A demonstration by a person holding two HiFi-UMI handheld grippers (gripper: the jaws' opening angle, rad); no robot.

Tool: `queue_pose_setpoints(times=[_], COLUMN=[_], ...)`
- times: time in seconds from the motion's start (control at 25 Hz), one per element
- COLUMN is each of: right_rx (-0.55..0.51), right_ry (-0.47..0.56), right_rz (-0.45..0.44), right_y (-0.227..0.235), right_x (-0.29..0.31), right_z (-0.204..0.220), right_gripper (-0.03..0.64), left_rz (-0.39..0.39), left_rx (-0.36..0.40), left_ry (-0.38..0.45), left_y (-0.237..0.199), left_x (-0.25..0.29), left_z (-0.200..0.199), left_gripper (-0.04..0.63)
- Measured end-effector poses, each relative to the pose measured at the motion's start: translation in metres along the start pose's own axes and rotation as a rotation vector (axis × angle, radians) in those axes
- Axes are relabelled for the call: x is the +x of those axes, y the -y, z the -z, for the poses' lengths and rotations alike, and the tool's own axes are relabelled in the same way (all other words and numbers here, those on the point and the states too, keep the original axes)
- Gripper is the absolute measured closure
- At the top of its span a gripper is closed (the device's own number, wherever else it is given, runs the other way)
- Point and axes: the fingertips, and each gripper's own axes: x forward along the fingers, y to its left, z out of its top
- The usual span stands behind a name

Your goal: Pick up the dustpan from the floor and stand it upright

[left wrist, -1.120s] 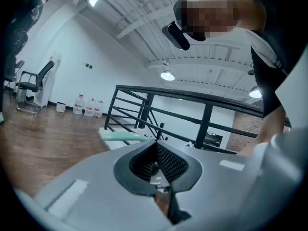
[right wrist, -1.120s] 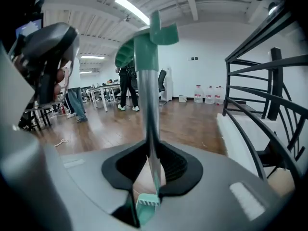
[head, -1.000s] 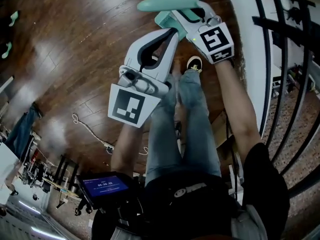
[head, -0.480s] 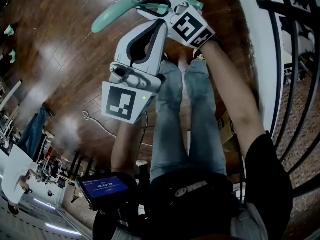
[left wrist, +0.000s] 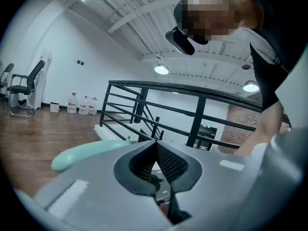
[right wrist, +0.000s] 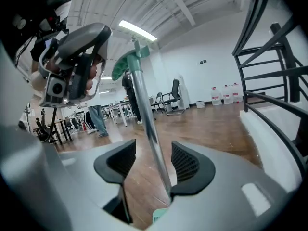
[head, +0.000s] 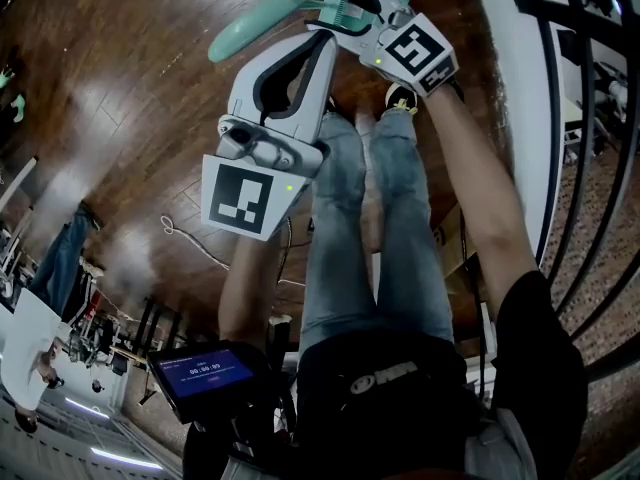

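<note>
Head view: the dustpan's handle (head: 250, 26) points to ten o'clock from the right claw (head: 335, 8); the left claw (head: 332, 48) sits just at its six

Left gripper view: jaws pressed together, empty, with the handle at nine

Right gripper view: jaws have just been spreading; the pole (right wrist: 147, 124) stands between them, unpinched

In the head view the right tool (head: 335, 8) covers most of the dustpan (head: 250, 26), its pan largely hidden.
</note>
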Motion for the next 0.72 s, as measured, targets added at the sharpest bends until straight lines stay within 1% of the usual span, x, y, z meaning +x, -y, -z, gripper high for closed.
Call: queue_pose_setpoints(times=[0.12,0.2,0.32,0.4,0.44,0.48,0.52,0.56,0.64,0.72], right_rx=[0.021,0.047,0.065,0.053,0.04,0.023,0.0,-0.024,-0.065,-0.093], right_ry=[-0.025,-0.001,0.096,0.166,0.196,0.226,0.256,0.286,0.341,0.384], right_rz=[0.009,0.033,0.115,0.184,0.222,0.257,0.285,0.304,0.32,0.322], right_y=[-0.008,-0.016,-0.023,-0.023,-0.021,-0.015,-0.006,0.003,0.015,0.024], right_x=[-0.016,-0.042,-0.094,-0.125,-0.137,-0.148,-0.158,-0.166,-0.179,-0.185], right_z=[0.012,0.001,-0.033,-0.06,-0.077,-0.097,-0.12,-0.142,-0.173,-0.18], right_gripper=[0.379,0.384,0.413,0.435,0.471,0.53,0.578,0.606,0.612,0.612], left_rz=[0.008,0.012,0.024,0.025,0.02,0.014,0.01,0.006,0.002,0.0], left_rx=[0.0,-0.001,0.011,0.014,0.01,0.012,0.026,0.044,0.071,0.078], left_ry=[-0.001,-0.001,-0.003,0.016,0.03,0.039,0.04,0.038,0.066,0.115], left_y=[0.004,0.012,0.023,0.028,0.03,0.031,0.03,0.029,0.029,0.029], left_x=[-0.007,-0.012,-0.017,-0.016,-0.013,-0.008,0.0,0.01,0.028,0.045], left_z=[0.002,-0.007,-0.019,-0.028,-0.037,-0.049,-0.061,-0.072,-0.084,-0.08], left_gripper=[0.581,0.581,0.581,0.581,0.581,0.581,0.581,0.581,0.581,0.581])
